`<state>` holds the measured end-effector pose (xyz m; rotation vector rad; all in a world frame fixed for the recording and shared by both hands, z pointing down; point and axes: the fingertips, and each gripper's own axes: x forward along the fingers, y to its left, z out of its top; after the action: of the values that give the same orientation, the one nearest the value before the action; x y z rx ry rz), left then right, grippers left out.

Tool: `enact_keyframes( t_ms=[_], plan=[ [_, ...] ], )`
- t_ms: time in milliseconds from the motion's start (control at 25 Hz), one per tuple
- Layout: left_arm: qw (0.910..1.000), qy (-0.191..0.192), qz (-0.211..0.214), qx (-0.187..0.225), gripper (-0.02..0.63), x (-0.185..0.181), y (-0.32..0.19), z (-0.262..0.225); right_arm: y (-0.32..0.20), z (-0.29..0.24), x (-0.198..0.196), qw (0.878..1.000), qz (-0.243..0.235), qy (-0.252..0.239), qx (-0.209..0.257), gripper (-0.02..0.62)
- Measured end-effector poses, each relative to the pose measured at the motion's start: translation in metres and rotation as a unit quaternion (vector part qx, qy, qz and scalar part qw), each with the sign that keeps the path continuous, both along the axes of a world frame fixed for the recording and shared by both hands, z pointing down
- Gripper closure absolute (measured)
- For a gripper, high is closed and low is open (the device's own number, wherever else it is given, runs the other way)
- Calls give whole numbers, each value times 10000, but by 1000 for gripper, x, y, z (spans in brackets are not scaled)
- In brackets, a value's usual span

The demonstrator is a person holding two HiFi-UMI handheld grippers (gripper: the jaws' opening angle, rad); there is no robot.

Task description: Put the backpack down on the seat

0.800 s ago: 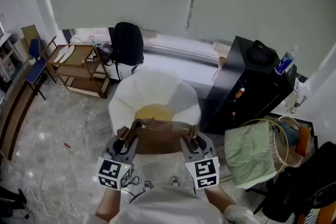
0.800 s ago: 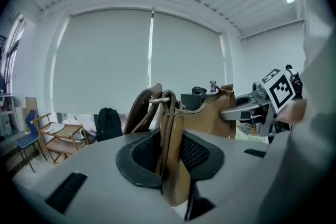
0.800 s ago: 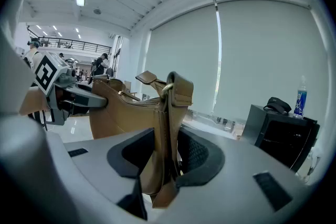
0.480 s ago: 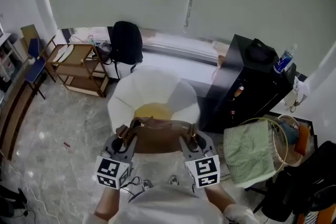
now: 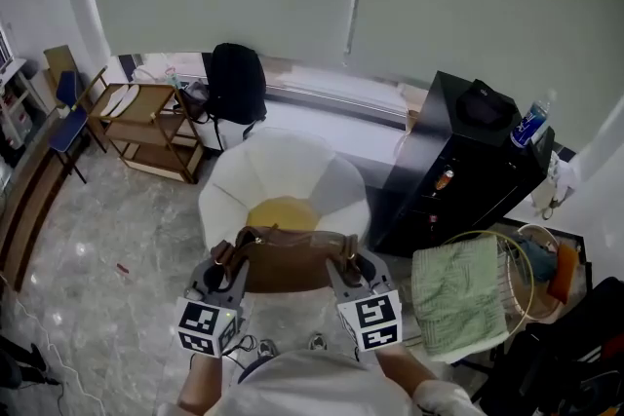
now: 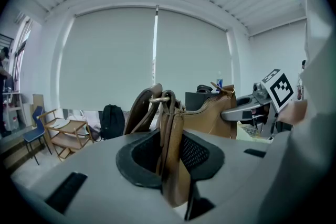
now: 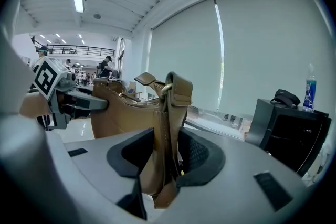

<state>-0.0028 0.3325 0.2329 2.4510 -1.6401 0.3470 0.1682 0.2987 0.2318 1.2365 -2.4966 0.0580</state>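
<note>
A brown leather bag (image 5: 289, 257) hangs between my two grippers, just in front of a white armchair (image 5: 283, 166) with a yellow seat cushion (image 5: 284, 210). My left gripper (image 5: 235, 260) is shut on the bag's left end, where the strap and ring (image 6: 169, 113) stand up between its pads. At the bag's right end my right gripper (image 5: 345, 260) is shut on the strap tab (image 7: 169, 113). The bag's body (image 7: 123, 113) stretches from one gripper to the other and is clear of the cushion. The left gripper view also shows the right gripper (image 6: 247, 110) across the bag.
A black backpack (image 5: 237, 82) leans at the window ledge behind the chair. A wooden shelf cart (image 5: 146, 126) stands at the left and a black cabinet (image 5: 458, 161) with a bottle (image 5: 529, 120) at the right. A wire basket with a green towel (image 5: 458, 293) is near my right side.
The grippers and the bag keep nearly the same place in front of the chair. Only the head view has shifted slightly.
</note>
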Motion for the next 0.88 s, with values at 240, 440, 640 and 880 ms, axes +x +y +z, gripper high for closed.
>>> enact_keyframes(
  t_ms=[240,440,640,880],
  plan=[
    [9996,55,-278,3,503,15,-11,6,-16,0,14,9996,-274,-32,-4,434],
    [9993,91,-358,-8,503,23,-23,10,-31,8,23,9995,-324,-3,-18,434],
    [9995,127,-274,-58,503,8,-41,14,-46,10,9,9998,-208,9,-46,434],
    [9999,131,81,-64,505,-28,-76,10,-68,6,-25,9999,129,22,-75,433]
  ],
)
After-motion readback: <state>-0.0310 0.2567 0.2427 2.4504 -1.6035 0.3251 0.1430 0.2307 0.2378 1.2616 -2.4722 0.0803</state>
